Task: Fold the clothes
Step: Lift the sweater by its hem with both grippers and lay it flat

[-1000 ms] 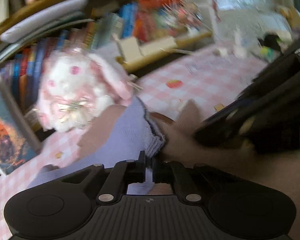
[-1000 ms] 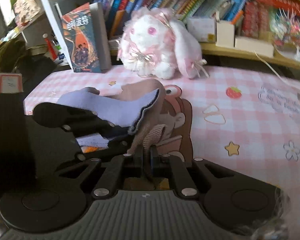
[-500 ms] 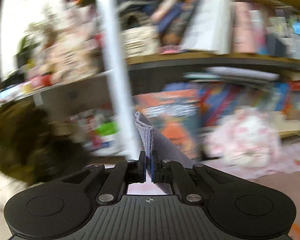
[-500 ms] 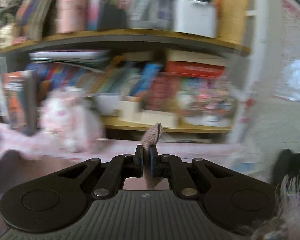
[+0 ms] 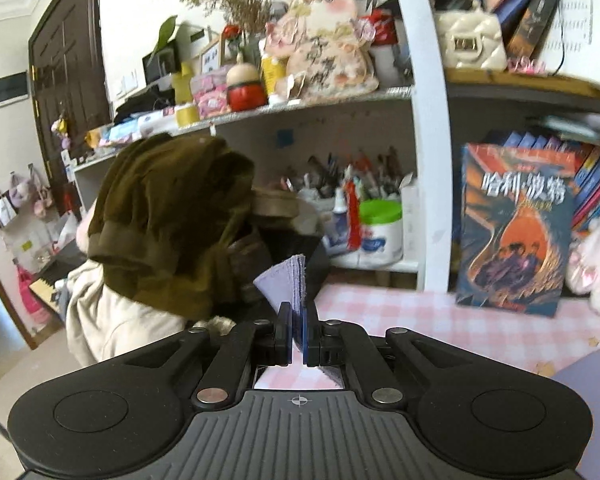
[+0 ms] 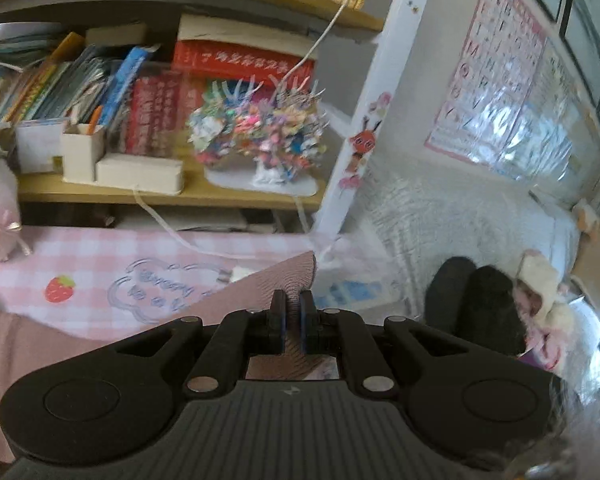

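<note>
Left wrist view: we see a heap of brown clothing (image 5: 168, 220) far left and an upright book (image 5: 514, 232) far right on the pink checked desk (image 5: 400, 316). Our left hand-held gripper (image 5: 296, 334) pinches the garment's lilac ribbed cuff (image 5: 288, 280); our right hand-held gripper (image 6: 293, 322) clamps its dusty-pink ribbed edge (image 6: 276, 276), raised above the desk.

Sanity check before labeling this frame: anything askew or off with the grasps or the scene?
Nothing damaged or spilled. Left gripper pinches the lavender cloth's ribbed edge; right gripper pinches the pinkish-brown fabric. One oddity: a heap of olive and cream clothes is slumped by the shelf, unfolded.
</note>
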`<state>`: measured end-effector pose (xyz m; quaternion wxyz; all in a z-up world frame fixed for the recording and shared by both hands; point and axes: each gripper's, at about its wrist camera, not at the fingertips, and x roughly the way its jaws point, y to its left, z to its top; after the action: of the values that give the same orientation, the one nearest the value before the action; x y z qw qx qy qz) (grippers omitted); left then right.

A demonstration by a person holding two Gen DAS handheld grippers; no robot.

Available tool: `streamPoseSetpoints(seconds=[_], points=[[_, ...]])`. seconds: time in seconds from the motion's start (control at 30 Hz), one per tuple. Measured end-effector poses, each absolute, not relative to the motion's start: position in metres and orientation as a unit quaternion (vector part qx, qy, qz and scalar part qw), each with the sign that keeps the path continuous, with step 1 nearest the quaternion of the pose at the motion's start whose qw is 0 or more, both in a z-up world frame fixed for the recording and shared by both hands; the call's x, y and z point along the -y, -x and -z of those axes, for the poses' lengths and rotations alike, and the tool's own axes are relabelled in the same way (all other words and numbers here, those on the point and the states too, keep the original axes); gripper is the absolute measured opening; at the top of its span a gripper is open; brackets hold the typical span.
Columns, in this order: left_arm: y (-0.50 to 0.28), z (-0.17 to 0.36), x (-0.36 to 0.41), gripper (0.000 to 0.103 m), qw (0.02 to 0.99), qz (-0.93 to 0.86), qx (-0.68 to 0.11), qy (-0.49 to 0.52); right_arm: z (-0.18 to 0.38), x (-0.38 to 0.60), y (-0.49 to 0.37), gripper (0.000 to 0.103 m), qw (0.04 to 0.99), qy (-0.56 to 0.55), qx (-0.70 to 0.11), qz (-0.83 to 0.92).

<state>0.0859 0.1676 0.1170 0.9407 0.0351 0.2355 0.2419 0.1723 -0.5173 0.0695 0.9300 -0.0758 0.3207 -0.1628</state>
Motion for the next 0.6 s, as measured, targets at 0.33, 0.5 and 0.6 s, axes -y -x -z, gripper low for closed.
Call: streamPoseSetpoints(seconds=[0.33,0.5,0.6], points=[[-0.065,-0.092,-0.192,0.044,0.912,-0.280,-0.300,-0.028,-0.058,0.488,-0.155,0.034,0.922,0.059,-0.361,0.127],[-0.024,-0.088,-0.175,0.062,0.918,-0.258,-0.302,-0.013,-0.050,0.449,-0.119,0.035,0.918,0.027,-0.396,0.028],[-0.004,-0.075,-0.146,0.070,0.927,-0.190,-0.323,0.022,-0.038,0.420,-0.093,0.040,0.907,0.007,-0.421,-0.028]])
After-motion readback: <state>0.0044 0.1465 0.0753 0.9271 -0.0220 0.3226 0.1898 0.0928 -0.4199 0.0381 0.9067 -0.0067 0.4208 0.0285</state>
